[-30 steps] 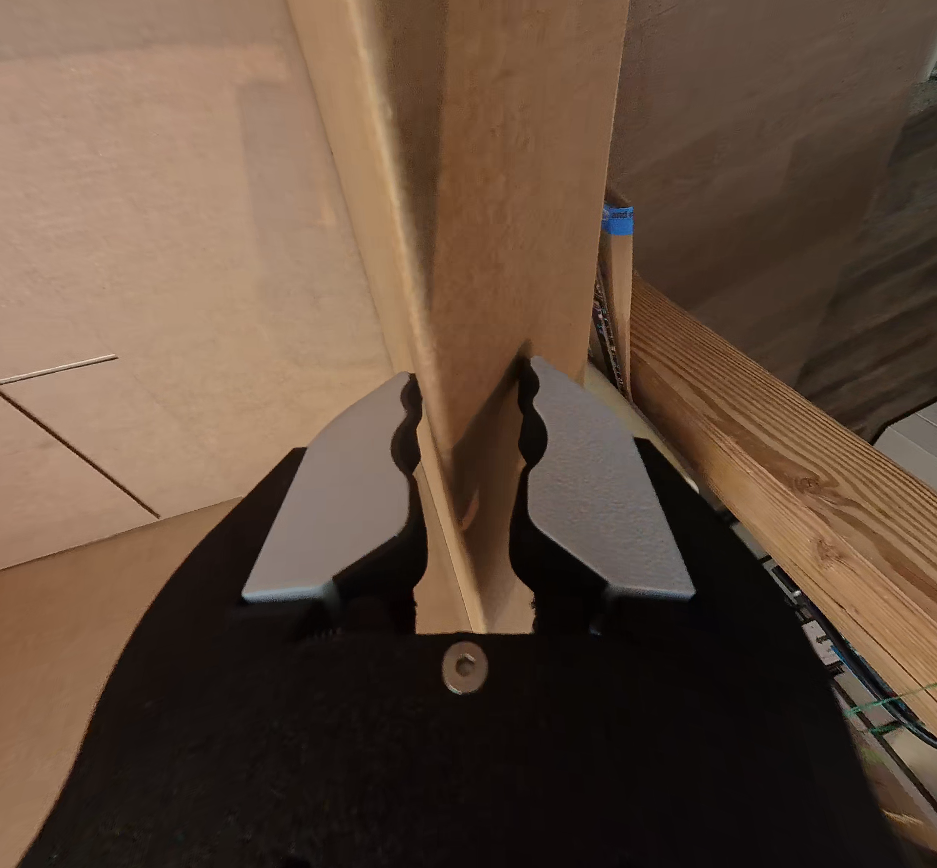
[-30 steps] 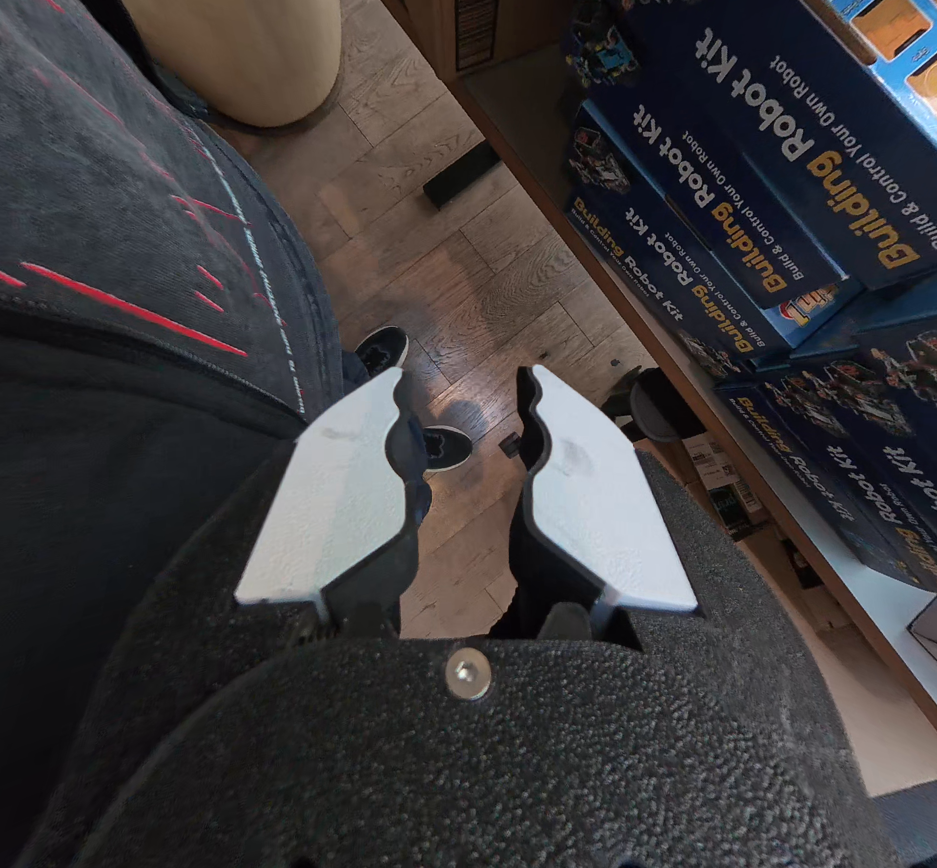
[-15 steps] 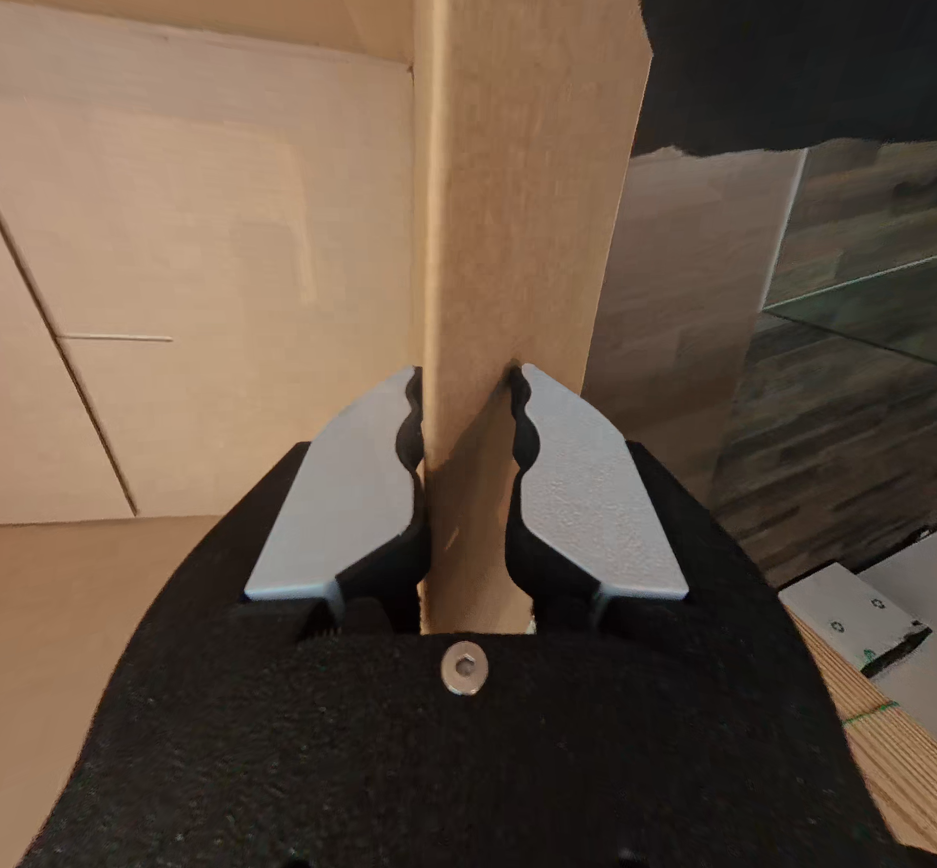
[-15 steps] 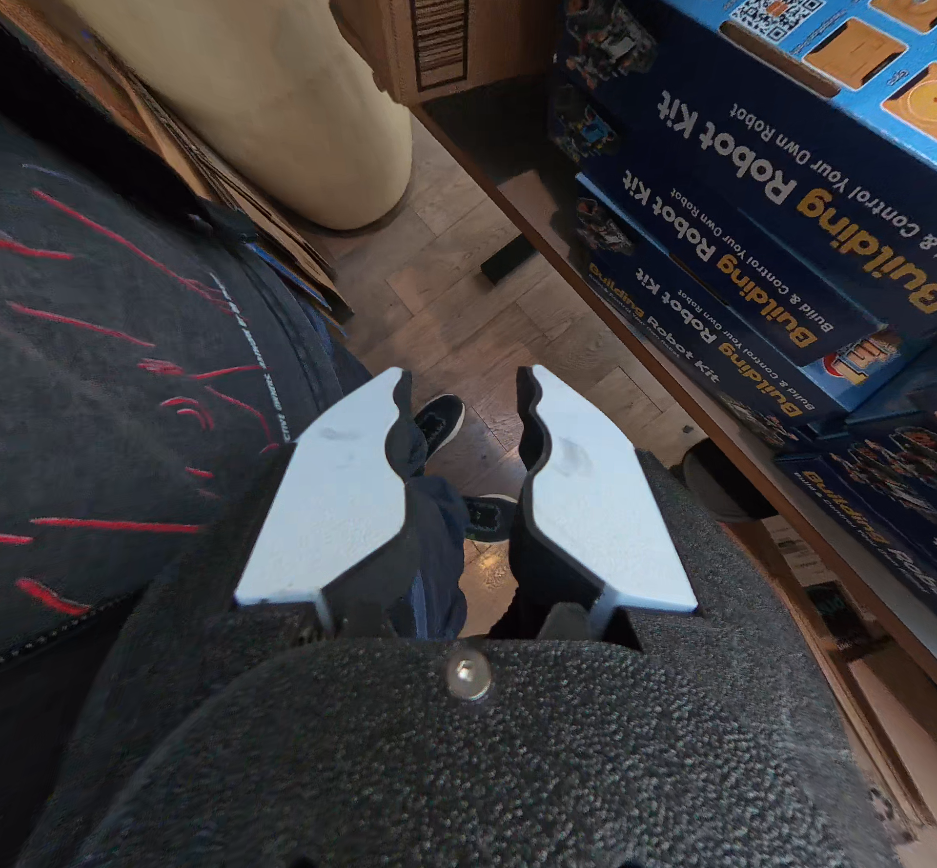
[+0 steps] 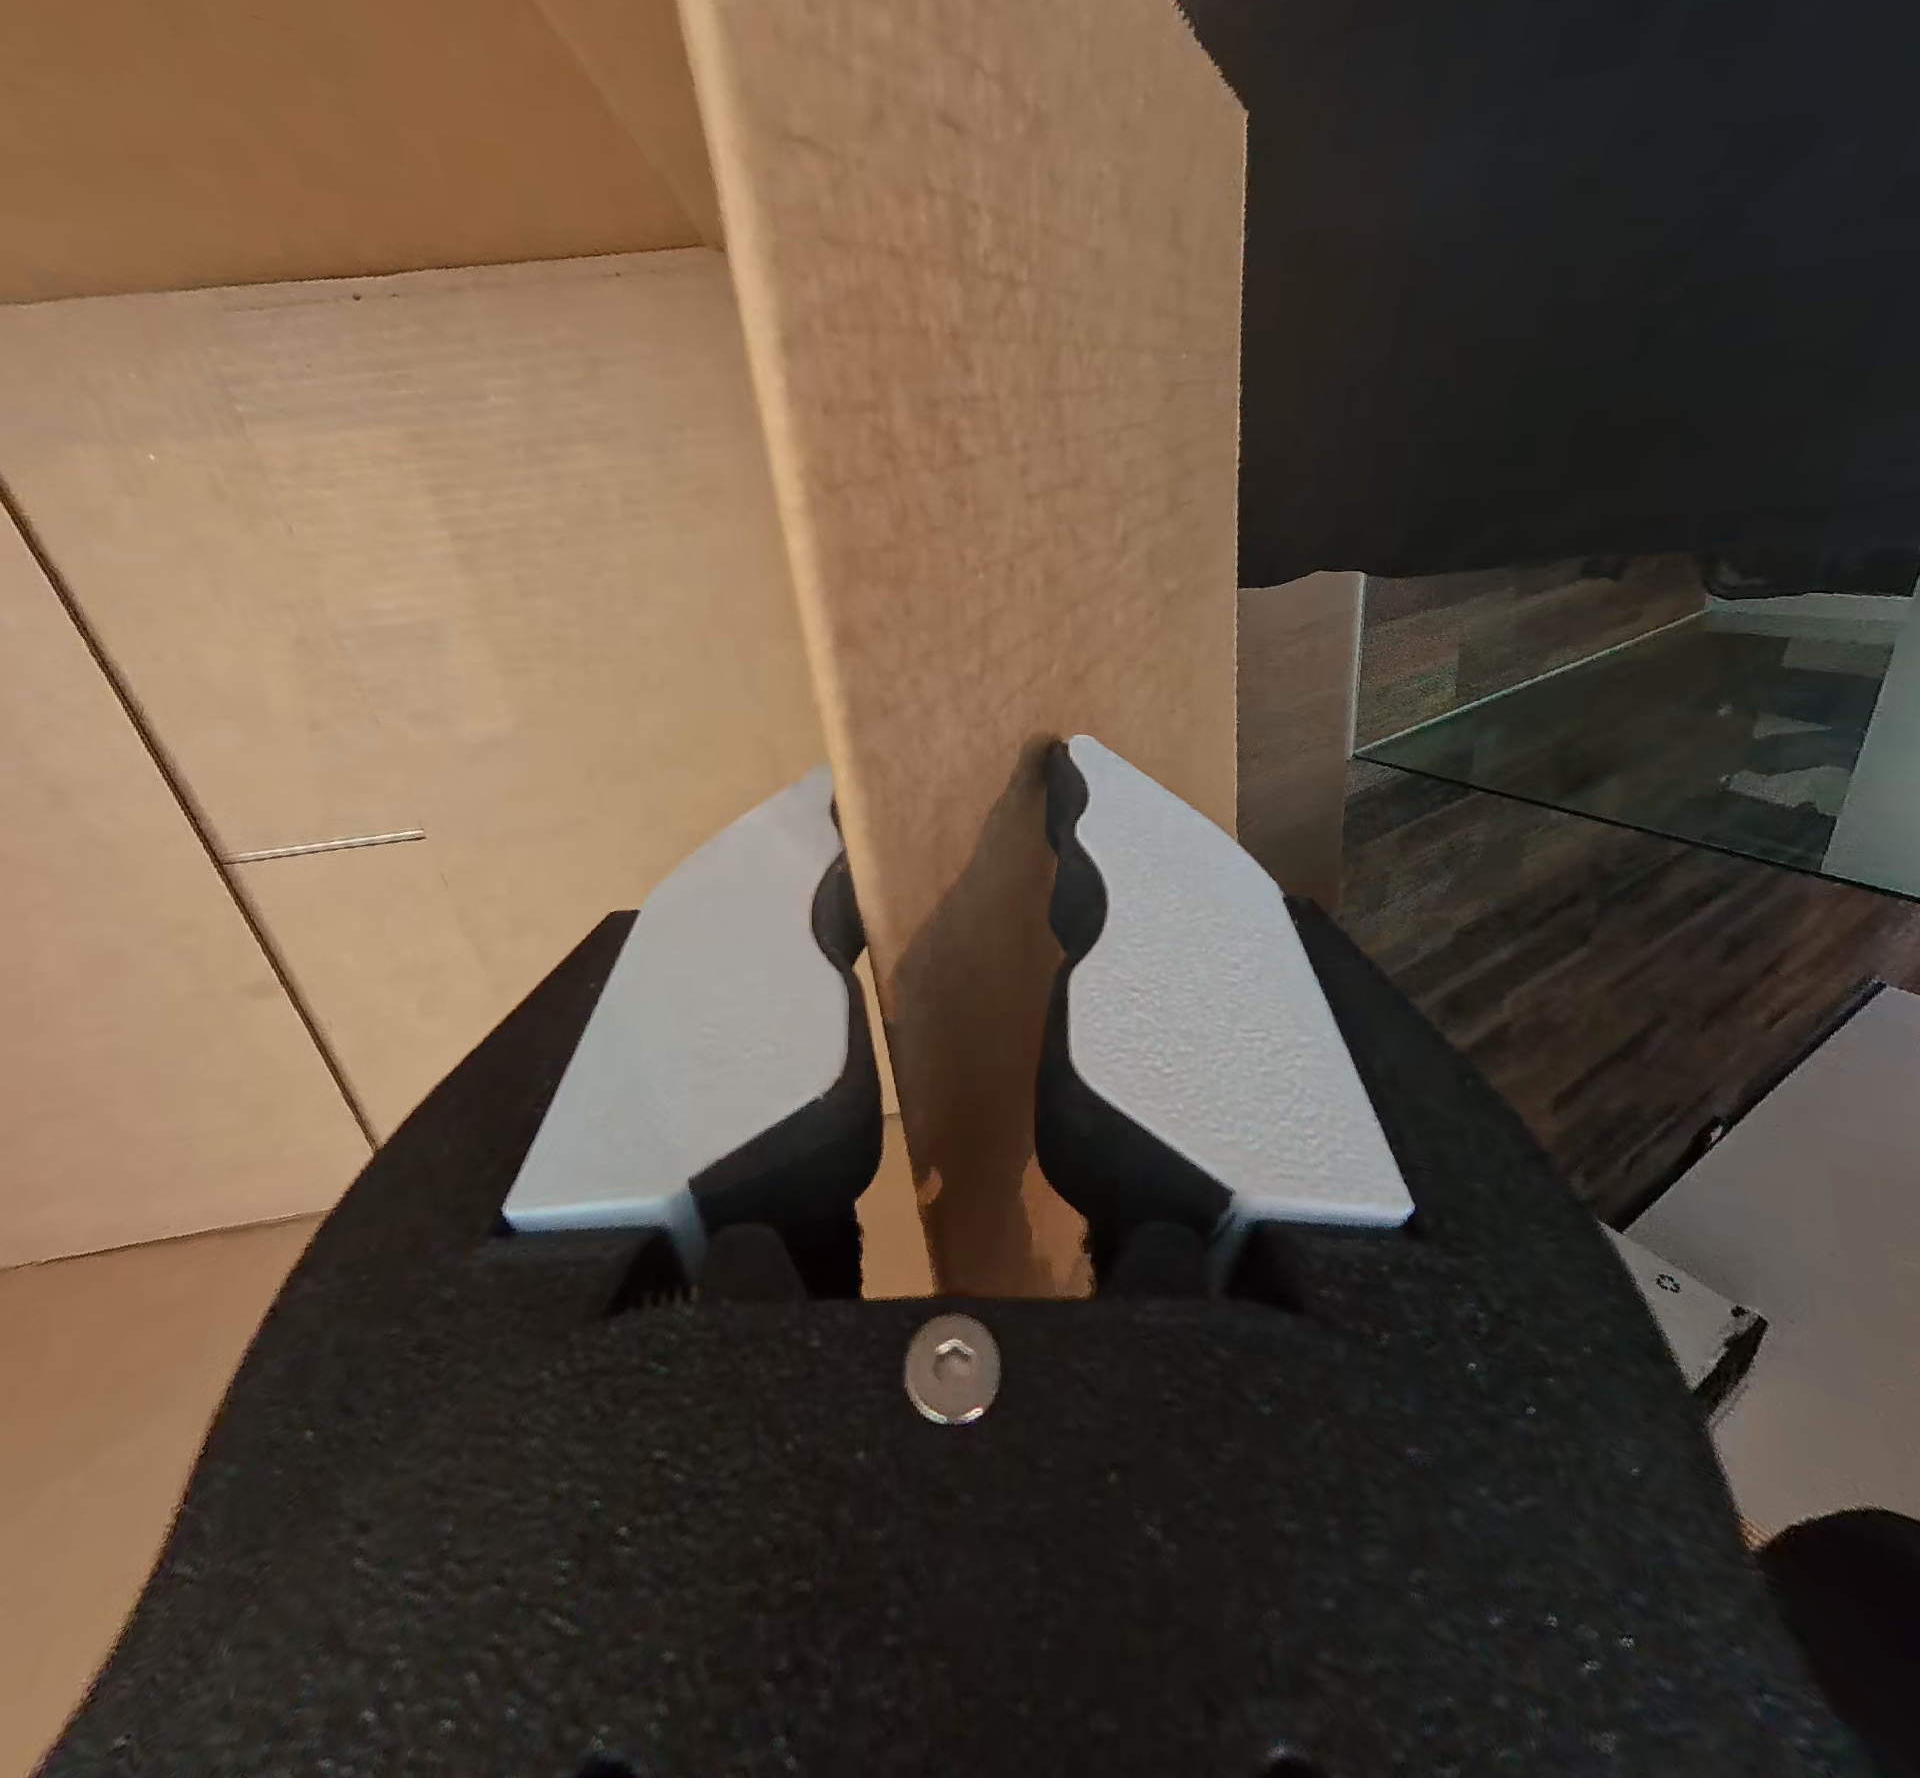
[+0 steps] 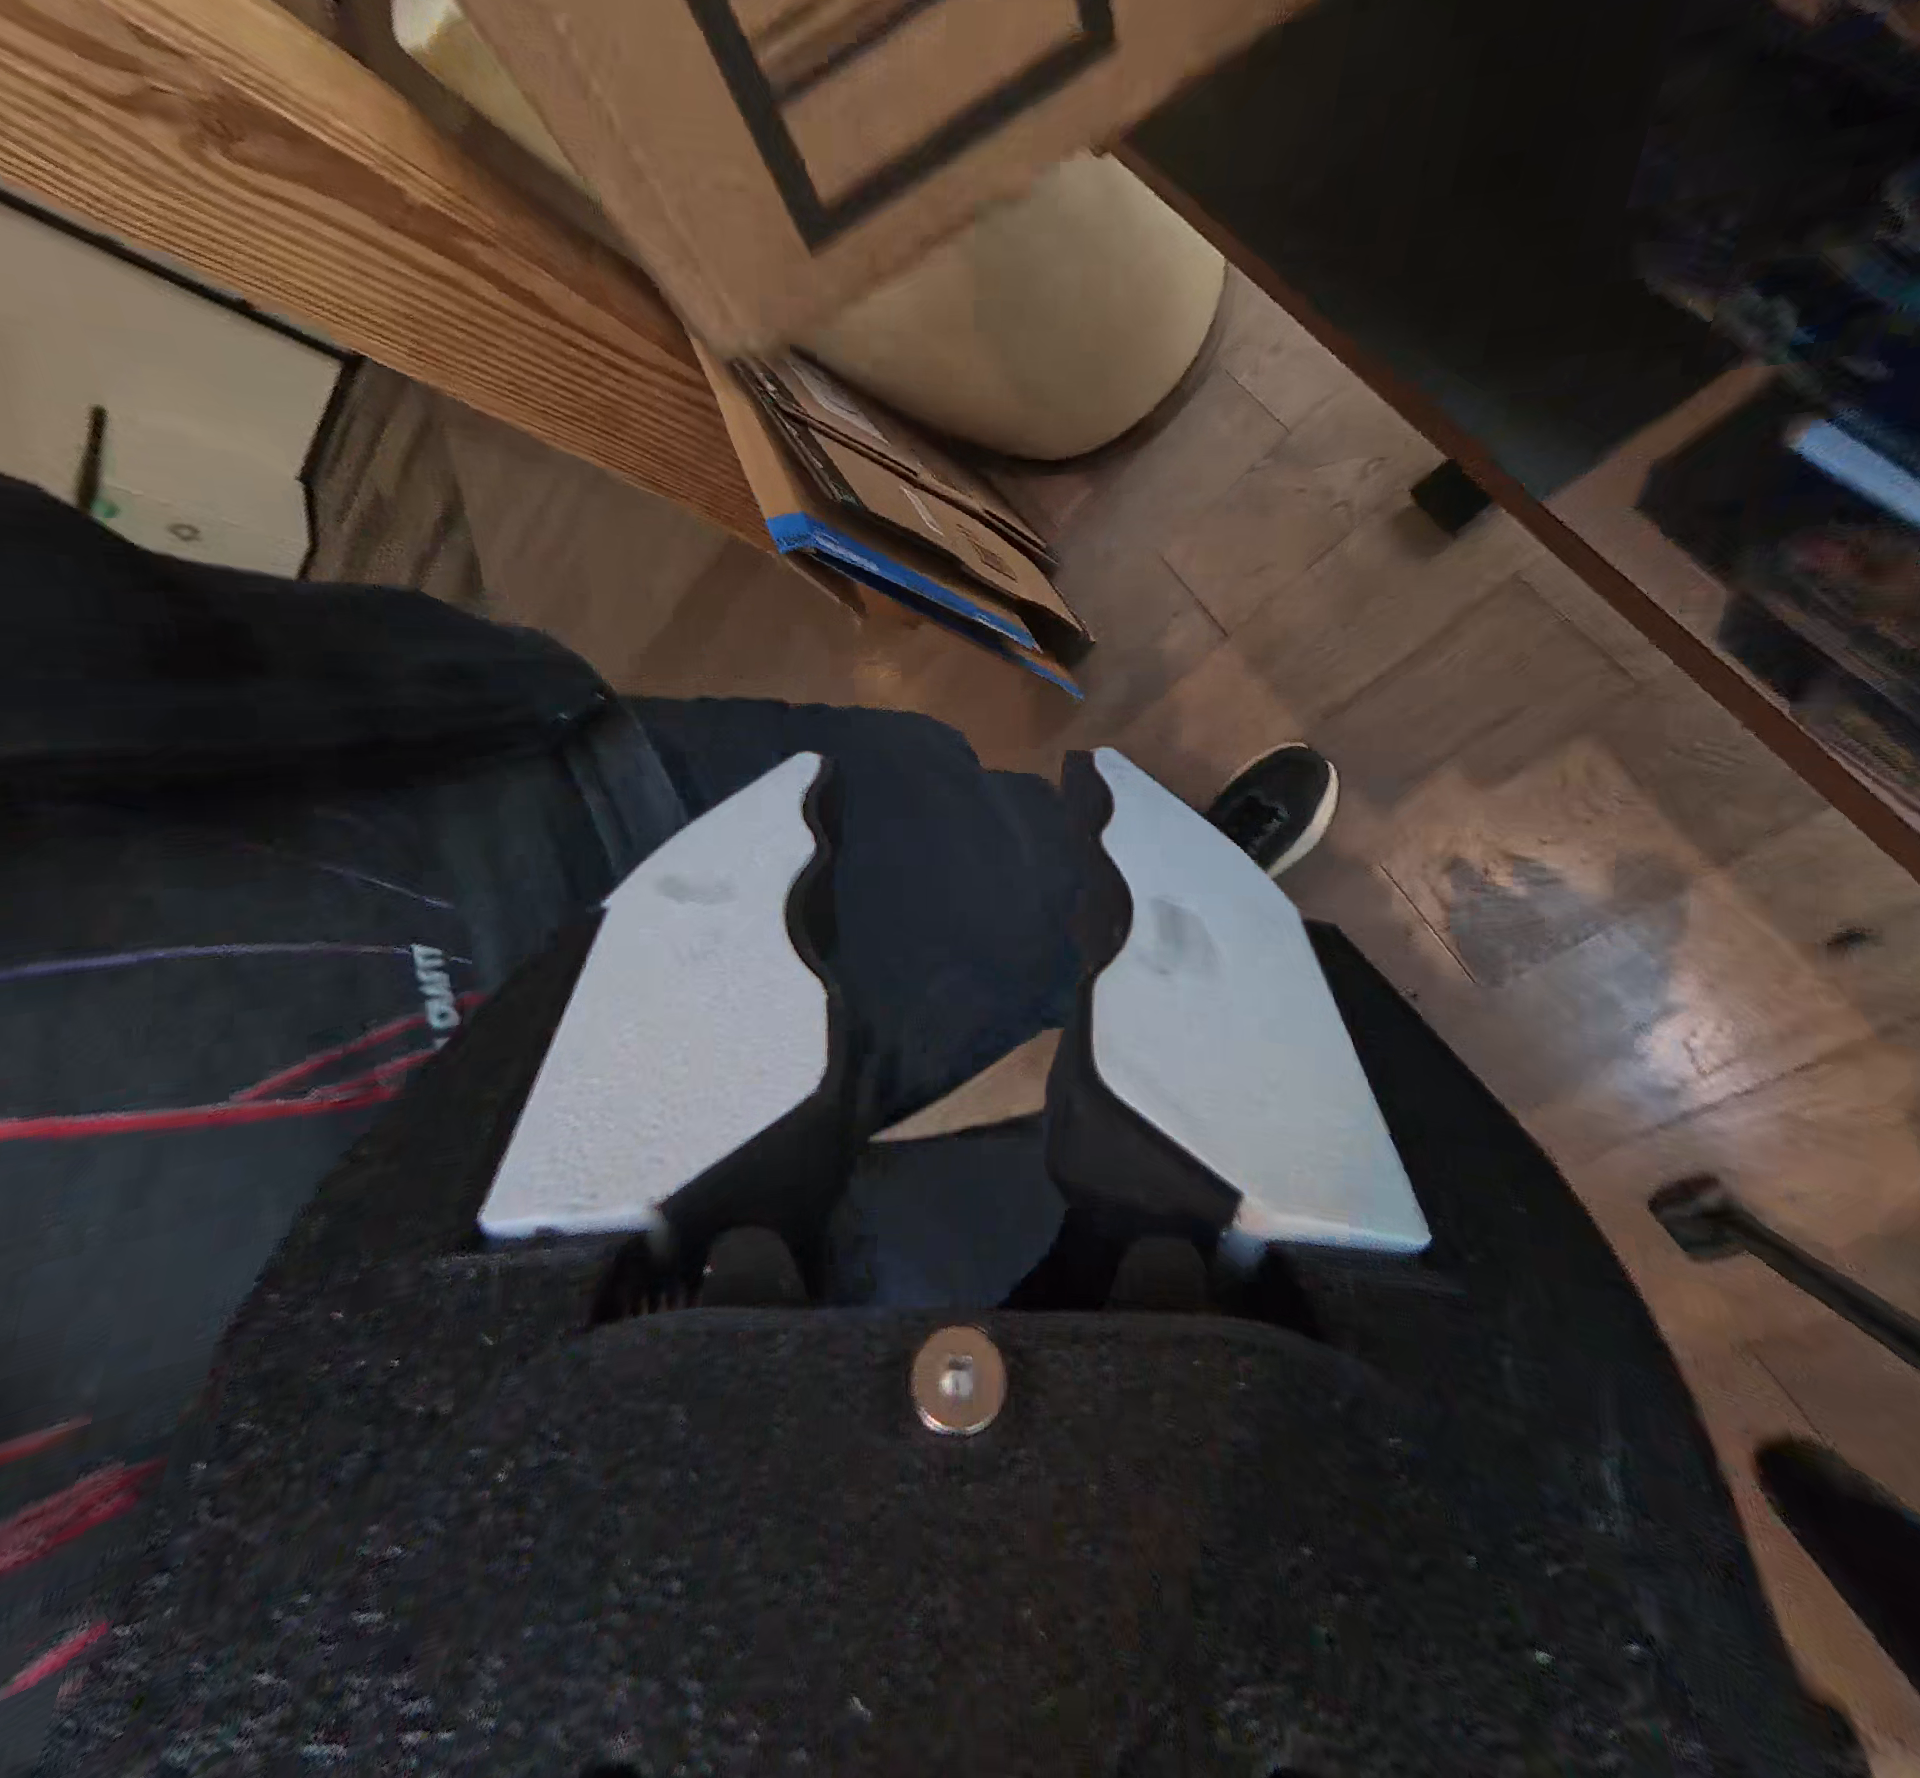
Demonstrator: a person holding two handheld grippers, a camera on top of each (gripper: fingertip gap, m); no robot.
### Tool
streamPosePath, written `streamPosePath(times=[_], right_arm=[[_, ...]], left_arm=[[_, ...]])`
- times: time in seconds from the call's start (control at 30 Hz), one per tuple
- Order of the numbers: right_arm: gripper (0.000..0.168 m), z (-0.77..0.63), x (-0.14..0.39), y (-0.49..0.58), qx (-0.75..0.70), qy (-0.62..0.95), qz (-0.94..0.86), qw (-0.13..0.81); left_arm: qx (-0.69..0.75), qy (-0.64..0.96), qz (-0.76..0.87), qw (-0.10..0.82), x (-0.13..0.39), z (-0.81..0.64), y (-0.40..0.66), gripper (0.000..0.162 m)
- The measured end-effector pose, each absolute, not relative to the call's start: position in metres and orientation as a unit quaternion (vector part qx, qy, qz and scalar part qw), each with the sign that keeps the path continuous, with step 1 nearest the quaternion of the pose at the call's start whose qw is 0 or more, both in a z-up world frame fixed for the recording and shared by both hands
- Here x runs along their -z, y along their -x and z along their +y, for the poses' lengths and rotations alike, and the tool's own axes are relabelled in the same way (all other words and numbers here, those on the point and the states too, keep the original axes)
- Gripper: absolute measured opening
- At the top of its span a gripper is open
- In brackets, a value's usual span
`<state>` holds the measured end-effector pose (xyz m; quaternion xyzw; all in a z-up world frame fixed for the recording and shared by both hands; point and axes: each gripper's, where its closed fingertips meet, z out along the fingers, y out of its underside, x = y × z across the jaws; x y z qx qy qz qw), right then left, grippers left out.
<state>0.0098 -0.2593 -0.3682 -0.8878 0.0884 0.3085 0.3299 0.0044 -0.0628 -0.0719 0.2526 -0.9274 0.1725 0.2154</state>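
Cardboard flap [image 5: 997, 357] clamped between the fingers of the left gripper [image 5: 951, 772], standing edge-on and running up and away from the jaws, tilted slightly left at the top. Both pads press its faces; its near edge sits deep in the jaw throat. Cardboard box wall [image 5: 395, 585] fills the left and far side. Dark wood floor [image 5: 1538, 959] and a glass panel [image 5: 1662, 741] lie to the right, dark fabric [image 5: 1558, 222] above them.

Right gripper [image 6: 951, 772] empty, jaws apart, held over the person's dark trouser leg [image 6: 935, 897], touching nothing visible. Black shoe [image 6: 1278, 798] on the floor just right of the fingertips. Wooden beam [image 6: 312, 201] far left, flattened cardboard stack [image 6: 914, 544] beyond the jaws, blurred cardboard box [image 6: 831, 66] above.
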Motion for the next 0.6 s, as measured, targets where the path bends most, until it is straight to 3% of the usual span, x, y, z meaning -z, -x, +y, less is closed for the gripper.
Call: streamPosePath(times=[0.3, 0.33, 0.6], right_arm=[[0.031, -0.159, 0.338, 0.048, -0.429, 0.818, 0.176, 0.34], [0.015, -0.151, 0.331, 0.051, -0.427, 0.817, 0.162, 0.352], [0.002, -0.105, 0.26, 0.07, -0.329, 0.819, 0.012, 0.47]], left_arm=[[-0.23, -0.234, -0.919, 0.221, 0.041, -0.028, 0.025, 0.034], [-0.234, -0.232, -0.918, 0.22, 0.037, -0.023, 0.029, 0.034], [-0.276, -0.204, -0.918, 0.198, -0.006, 0.027, 0.05, 0.035]])
